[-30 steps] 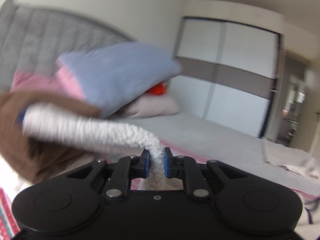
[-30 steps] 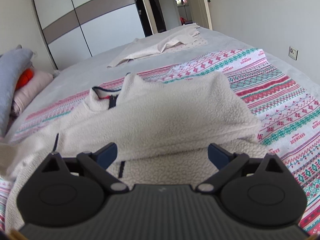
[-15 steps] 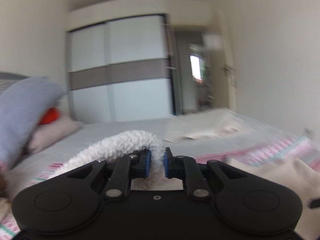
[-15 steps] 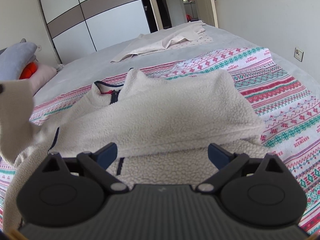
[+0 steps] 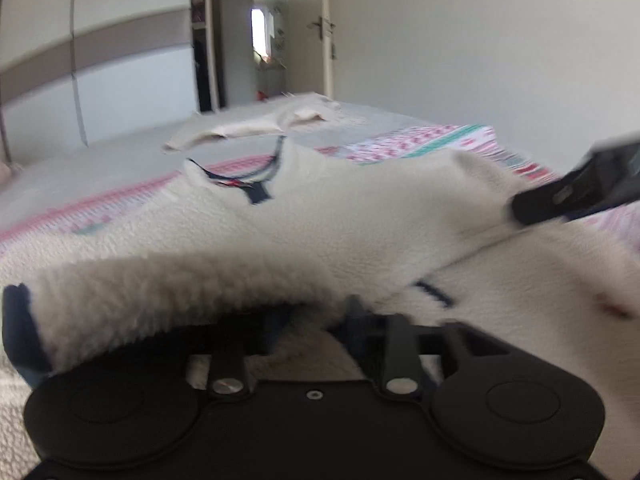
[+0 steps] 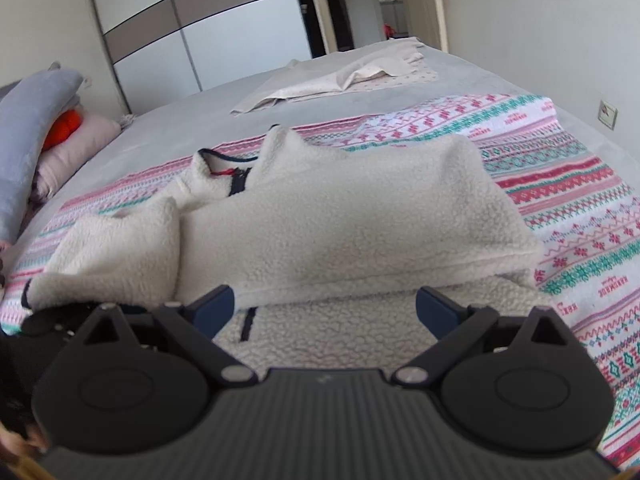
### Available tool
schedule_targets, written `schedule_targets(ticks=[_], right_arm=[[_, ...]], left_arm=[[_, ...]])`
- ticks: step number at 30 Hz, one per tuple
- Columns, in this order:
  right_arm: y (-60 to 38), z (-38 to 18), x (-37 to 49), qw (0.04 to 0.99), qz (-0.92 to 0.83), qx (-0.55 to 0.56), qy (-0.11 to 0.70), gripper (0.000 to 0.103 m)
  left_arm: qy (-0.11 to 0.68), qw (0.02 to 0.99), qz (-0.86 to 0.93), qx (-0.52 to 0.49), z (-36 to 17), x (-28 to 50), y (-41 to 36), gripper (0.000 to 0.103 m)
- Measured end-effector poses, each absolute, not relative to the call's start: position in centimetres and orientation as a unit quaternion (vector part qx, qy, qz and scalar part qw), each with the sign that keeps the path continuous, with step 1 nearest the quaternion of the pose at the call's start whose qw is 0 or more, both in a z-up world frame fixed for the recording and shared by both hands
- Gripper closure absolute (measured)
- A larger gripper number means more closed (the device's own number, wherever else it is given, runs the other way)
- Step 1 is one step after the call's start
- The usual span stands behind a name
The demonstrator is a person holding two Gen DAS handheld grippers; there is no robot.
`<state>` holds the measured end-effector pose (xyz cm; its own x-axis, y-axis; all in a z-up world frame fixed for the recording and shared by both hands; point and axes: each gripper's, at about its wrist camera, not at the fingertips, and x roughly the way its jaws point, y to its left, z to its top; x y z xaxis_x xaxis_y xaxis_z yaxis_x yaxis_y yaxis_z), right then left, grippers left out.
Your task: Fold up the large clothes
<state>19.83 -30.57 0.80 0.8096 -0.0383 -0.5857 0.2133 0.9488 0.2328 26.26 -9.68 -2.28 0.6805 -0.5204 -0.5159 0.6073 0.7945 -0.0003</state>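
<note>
A cream fleece pullover (image 6: 352, 224) with navy trim and a short zip at the collar lies on a patterned blanket (image 6: 568, 184) spread over a grey bed (image 6: 168, 132), its right side already folded in over the body. The left sleeve (image 6: 112, 248) now lies across the left side of the body, its navy cuff (image 5: 20, 328) close to the left gripper (image 5: 312, 320), whose jaws are opening with the fleece draped loosely over and between them, no longer pinched. The right gripper (image 6: 324, 304) hovers low over the hem with its jaws wide and nothing between them. The step in hand looks like the sleeve fold being released. Next would likely come pulling the left gripper clear without dragging the sleeve, then taking the hem to fold it up toward the collar. Small red lettering is woven into the blanket, too small to read. A beige cloth (image 6: 340, 80) lies further up the bed, and pillows (image 6: 36, 128) are stacked at the left.
</note>
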Motion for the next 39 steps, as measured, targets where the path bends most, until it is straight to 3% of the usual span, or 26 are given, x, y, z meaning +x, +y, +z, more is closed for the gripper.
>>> schedule_targets(ticks=[2,7,15,22,25,26,27,28,30,32,35,37,39], right_arm=[[-30.1,0.8,19.9,0.943,-0.057,0.136,0.298,0.004],[-27.8,1.6,19.5,0.959,-0.017,0.095,0.267,0.004],[-19.1,2.6,18.4,0.972,0.085,-0.047,0.215,0.004],[-8.7,-0.1,20.7,0.928,0.11,-0.289,0.209,0.008],[-6.1,-1.9,23.1,0.905,0.09,-0.367,0.196,0.022],[-5.7,-2.2,24.0,0.901,0.089,-0.376,0.195,0.041],[-5.6,-2.2,24.8,0.901,0.093,-0.373,0.201,0.074],[-5.8,-1.8,25.7,0.904,0.1,-0.356,0.214,0.084],[-7.7,-0.2,26.9,0.926,0.106,-0.281,0.229,0.087],[-11.0,2.0,27.1,0.954,0.087,-0.186,0.218,0.088],[-17.8,4.1,26.9,0.977,0.033,-0.044,0.207,0.088],[-23.0,4.4,26.4,0.975,0.001,0.058,0.213,0.087],[-28.4,3.6,25.3,0.96,-0.005,0.17,0.22,0.078]], left_arm=[[0.263,0.9,-0.338,0.081,-0.9,24.8,-8.7,0.021],[0.242,0.894,-0.357,0.125,1.7,20.7,-4.1,0.003],[0.221,0.931,-0.281,0.069,3.0,22.2,3.7,0.0],[0.233,0.946,-0.221,0.034,2.5,25.7,6.9,0.0],[0.235,0.951,-0.2,0.019,2.0,26.9,7.8,0.0],[0.234,0.953,-0.192,0.013,1.9,27.2,8.1,0.001],[0.235,0.954,-0.186,0.003,1.8,27.5,8.5,0.001],[0.235,0.954,-0.184,-0.012,1.6,27.9,8.9,0.002],[0.232,0.954,-0.185,-0.043,1.2,28.5,9.5,0.006],[0.235,0.952,-0.185,-0.057,0.9,29.1,9.7,0.021],[0.248,0.952,-0.174,-0.05,0.1,29.7,9.3,0.031],[0.254,0.951,-0.172,-0.046,-0.4,30.0,8.9,0.034],[0.256,0.95,-0.176,-0.038,-0.8,30.0,8.4,0.034]])
